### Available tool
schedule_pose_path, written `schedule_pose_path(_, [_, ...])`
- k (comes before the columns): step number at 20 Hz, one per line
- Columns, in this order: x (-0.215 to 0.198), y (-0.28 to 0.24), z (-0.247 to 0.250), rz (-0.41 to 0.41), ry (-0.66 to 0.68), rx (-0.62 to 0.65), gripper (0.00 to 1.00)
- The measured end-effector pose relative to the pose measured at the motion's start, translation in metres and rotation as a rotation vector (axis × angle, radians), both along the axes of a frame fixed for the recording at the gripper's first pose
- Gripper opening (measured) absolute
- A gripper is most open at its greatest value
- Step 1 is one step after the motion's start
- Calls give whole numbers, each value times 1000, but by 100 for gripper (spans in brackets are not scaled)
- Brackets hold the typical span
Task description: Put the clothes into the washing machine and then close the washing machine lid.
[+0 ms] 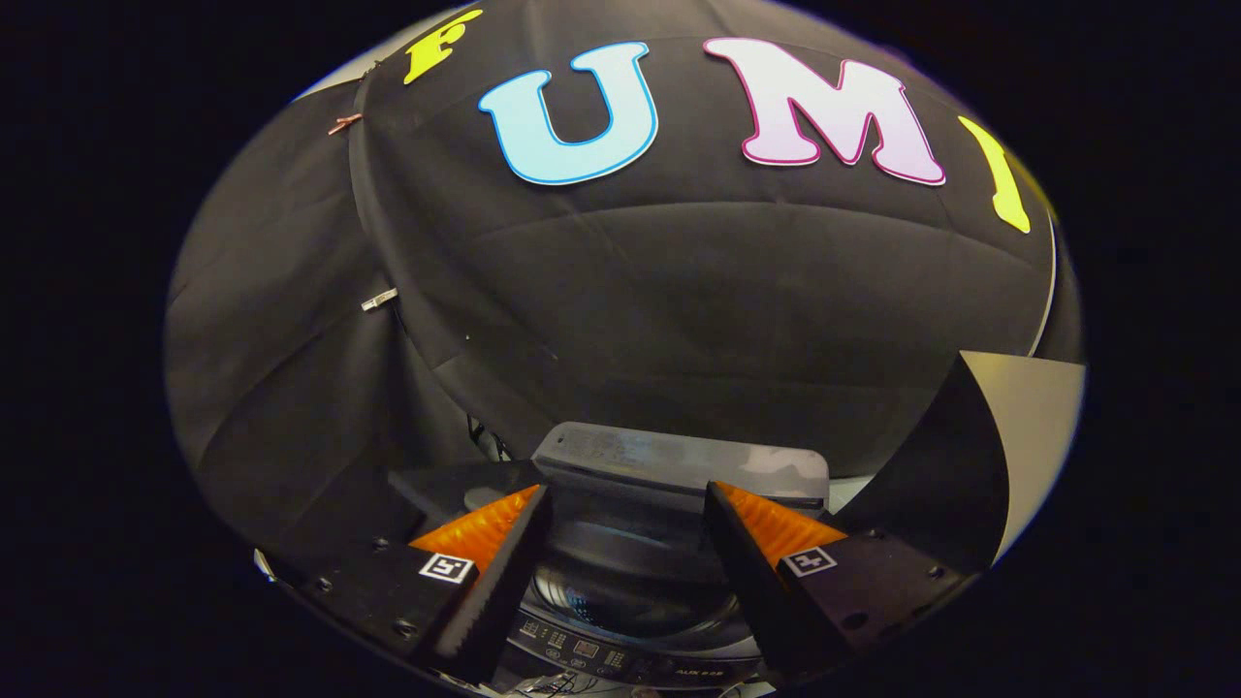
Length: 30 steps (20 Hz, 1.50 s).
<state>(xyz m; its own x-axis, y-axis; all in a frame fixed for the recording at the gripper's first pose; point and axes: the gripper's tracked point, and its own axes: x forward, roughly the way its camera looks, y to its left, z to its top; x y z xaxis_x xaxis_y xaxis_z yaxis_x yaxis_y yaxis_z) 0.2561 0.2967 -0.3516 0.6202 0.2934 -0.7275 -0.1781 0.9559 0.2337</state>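
Gripper view | tongs (625, 504) spread (empty) | washing machine (640, 591) between, below them

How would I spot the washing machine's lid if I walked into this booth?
Find the black cloth wall; at its foot sits the washing machine, drum open. The lid is the grey slab standing up behind the drum, just beyond the open, empty tool. Unlike the dark, round drum, it is flat and pale.
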Motion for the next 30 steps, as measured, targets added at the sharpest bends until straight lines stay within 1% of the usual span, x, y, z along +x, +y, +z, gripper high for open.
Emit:
schedule_pose_path(8, [-4,-3,37,1,-65,14,99])
schedule_pose_path(15, [-16,-20,84,6,-154,23,99])
schedule_pose_path(20, [-30,-35,126,25,-244,24,99])
schedule_pose_path(25, [-54,-62,155,21,-303,32,99])
schedule_pose_path(30, [-90,-98,197,26,-379,18,99])
